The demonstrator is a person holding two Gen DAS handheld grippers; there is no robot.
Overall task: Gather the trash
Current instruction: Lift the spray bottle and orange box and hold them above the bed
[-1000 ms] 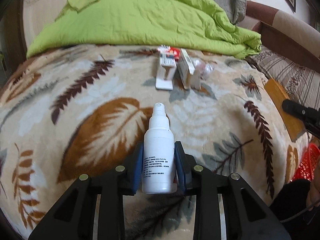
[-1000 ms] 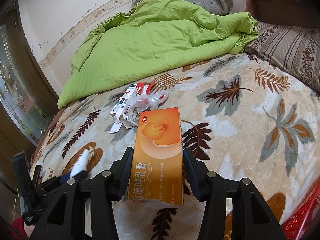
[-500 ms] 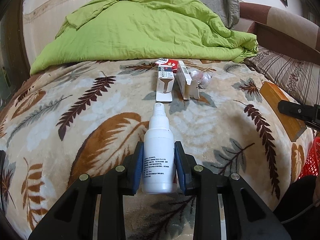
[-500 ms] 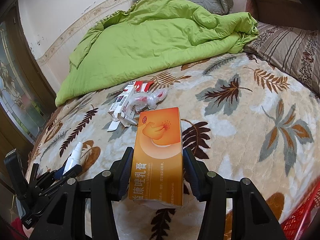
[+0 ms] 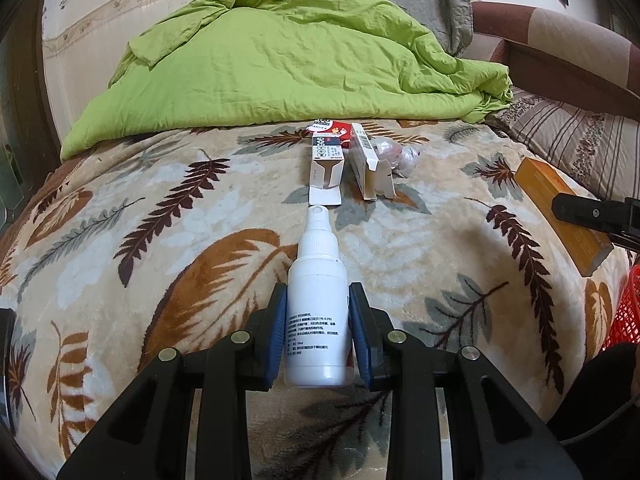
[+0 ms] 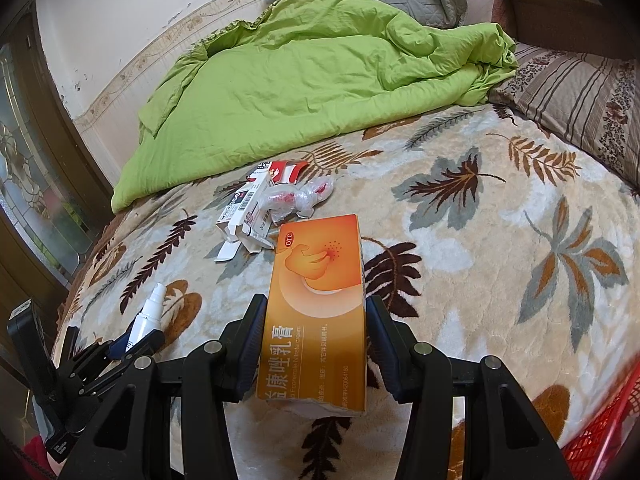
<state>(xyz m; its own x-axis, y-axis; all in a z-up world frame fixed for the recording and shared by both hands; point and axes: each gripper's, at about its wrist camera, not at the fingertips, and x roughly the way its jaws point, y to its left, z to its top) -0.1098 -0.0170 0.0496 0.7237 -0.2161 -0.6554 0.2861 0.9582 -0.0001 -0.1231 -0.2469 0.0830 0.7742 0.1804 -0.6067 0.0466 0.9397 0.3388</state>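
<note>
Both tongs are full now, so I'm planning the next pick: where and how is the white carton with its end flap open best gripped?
Grip the white carton across its long side walls at mid-length, coming from above with the tongs in line with its length. It lies flat on the blanket, and its open end would probably crush. The neighbouring carton lies close on one side, so clearance there looks tight.

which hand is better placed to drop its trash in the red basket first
Right, probably. The right gripper, shut on the orange box, sits beside the red basket. The left gripper, holding the spray bottle, is farther from it.
</note>
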